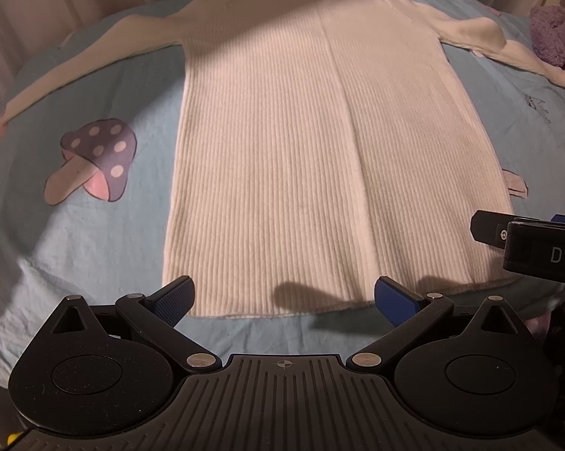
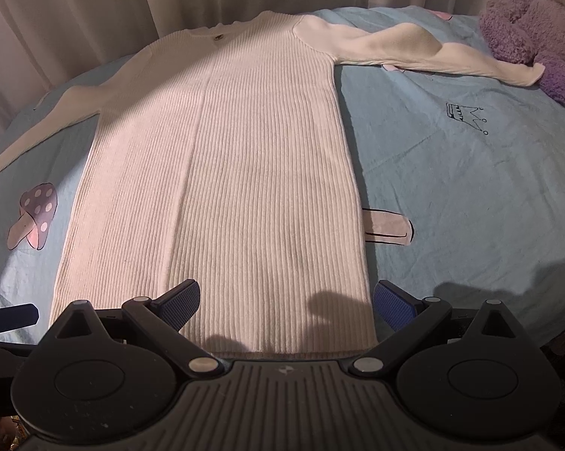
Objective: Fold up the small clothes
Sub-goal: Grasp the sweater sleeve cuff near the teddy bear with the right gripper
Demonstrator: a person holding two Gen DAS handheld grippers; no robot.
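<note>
A white ribbed long-sleeved knit dress (image 1: pixel 301 150) lies flat on a light blue bed sheet (image 1: pixel 94 233), neck at the far side, hem nearest me, both sleeves spread out sideways. It also shows in the right wrist view (image 2: pixel 222 188). My left gripper (image 1: pixel 284 297) is open and empty, just above the hem's left part. My right gripper (image 2: pixel 286 300) is open and empty over the hem's right corner. The right gripper's body shows at the right edge of the left wrist view (image 1: pixel 538 248).
The sheet has a mushroom print (image 1: pixel 94 161) left of the dress and a crown print (image 2: pixel 466 116) to the right. A purple plush bear (image 2: pixel 538 18) sits at the far right by the right sleeve cuff. Pale curtains (image 2: pixel 94 7) hang behind the bed.
</note>
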